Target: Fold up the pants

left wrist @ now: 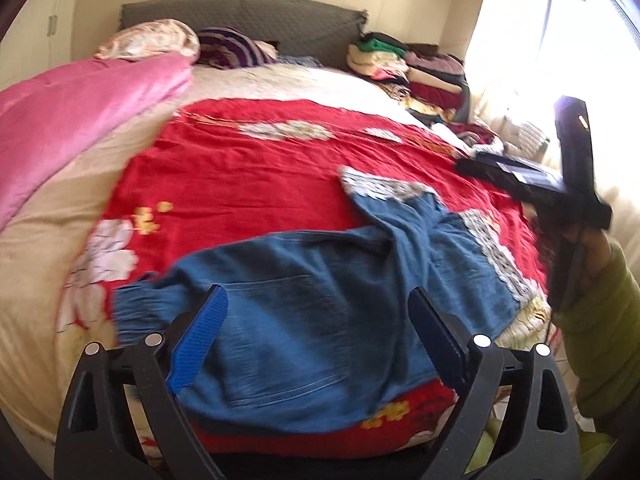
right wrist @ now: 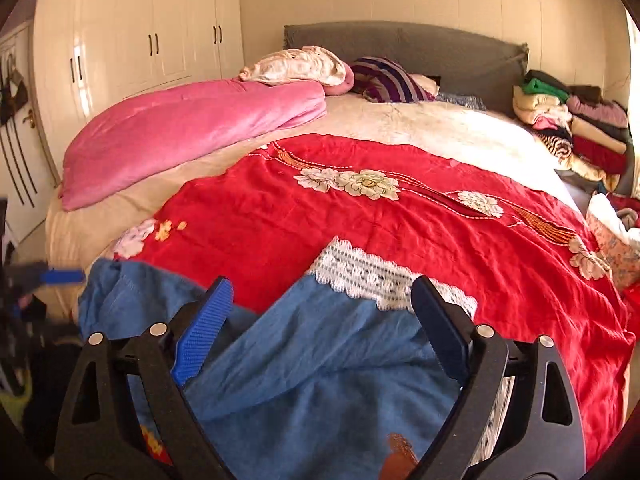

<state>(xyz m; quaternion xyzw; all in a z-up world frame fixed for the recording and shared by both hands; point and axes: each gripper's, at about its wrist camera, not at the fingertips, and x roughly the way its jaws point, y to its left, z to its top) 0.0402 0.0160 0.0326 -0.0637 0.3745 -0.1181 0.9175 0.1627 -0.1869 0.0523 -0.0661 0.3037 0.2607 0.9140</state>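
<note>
Blue denim pants [left wrist: 304, 328] with white lace cuffs [left wrist: 380, 186] lie spread on a red flowered bedspread [left wrist: 240, 176]. My left gripper [left wrist: 318, 300] is open and empty, hovering over the waist and back pocket. My right gripper [right wrist: 322, 290] is open and empty above a pant leg [right wrist: 320, 360] near its lace cuff [right wrist: 368, 272]. The right gripper also shows at the right edge of the left wrist view [left wrist: 560, 184], held by a hand in a green sleeve. The left gripper shows blurred at the left edge of the right wrist view [right wrist: 48, 276].
A pink quilt [right wrist: 192, 132] lies on the bed's left side, pillows [right wrist: 300, 66] by the grey headboard [right wrist: 400, 40]. Stacked folded clothes [right wrist: 572, 128] sit at the far right. White wardrobes [right wrist: 132, 40] stand at left, a bright window [left wrist: 560, 40] at right.
</note>
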